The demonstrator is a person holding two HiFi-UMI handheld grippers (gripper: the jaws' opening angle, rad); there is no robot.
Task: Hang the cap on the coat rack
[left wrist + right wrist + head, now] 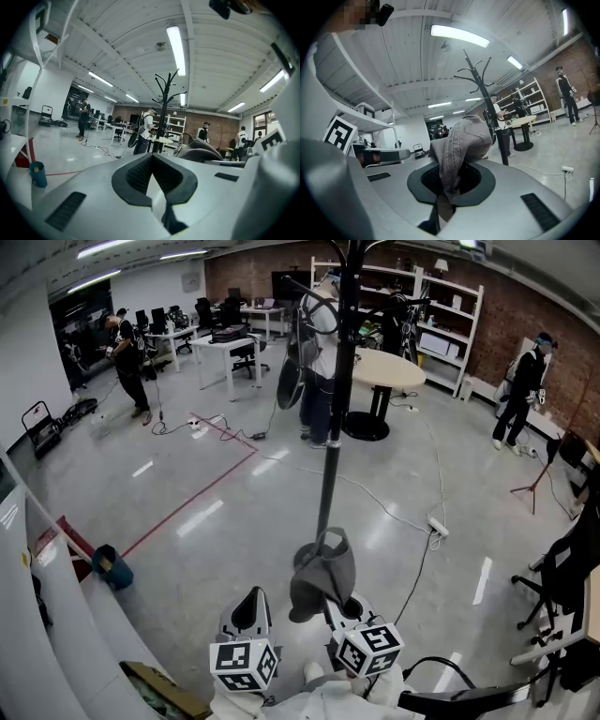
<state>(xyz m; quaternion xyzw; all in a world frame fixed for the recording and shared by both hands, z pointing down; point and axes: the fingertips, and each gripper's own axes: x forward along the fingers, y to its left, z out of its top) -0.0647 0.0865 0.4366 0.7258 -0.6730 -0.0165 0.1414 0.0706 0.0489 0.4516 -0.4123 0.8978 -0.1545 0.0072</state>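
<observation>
Head view looks steeply down on a glossy grey floor (187, 521). A black coat rack (328, 465) stands upright on it, well away from the walls, and its pole runs out past the top edge of the picture.

Both grippers sit at the bottom edge, just short of the rack's base. They are held side by side and nearly level, pointing toward the rack. White sleeves (314, 701) show behind the marker cubes, and the hands themselves are hidden.

The right gripper (339, 607) has its fingers (429, 177) clenched on a fold of the grey cap (323, 577). The cap bulges up and forward from the tips, clear of the floor and apart from the rack's hooks (476, 77). Right gripper view shows the fabric pinched in the slot, with the rack standing beyond it and slightly to the right.

The left gripper (249, 607) is just beside the right one, on its left, and does not touch the cap. Left gripper view shows its fingers (136, 176) pressed together at the tips with nothing between them.
</observation>
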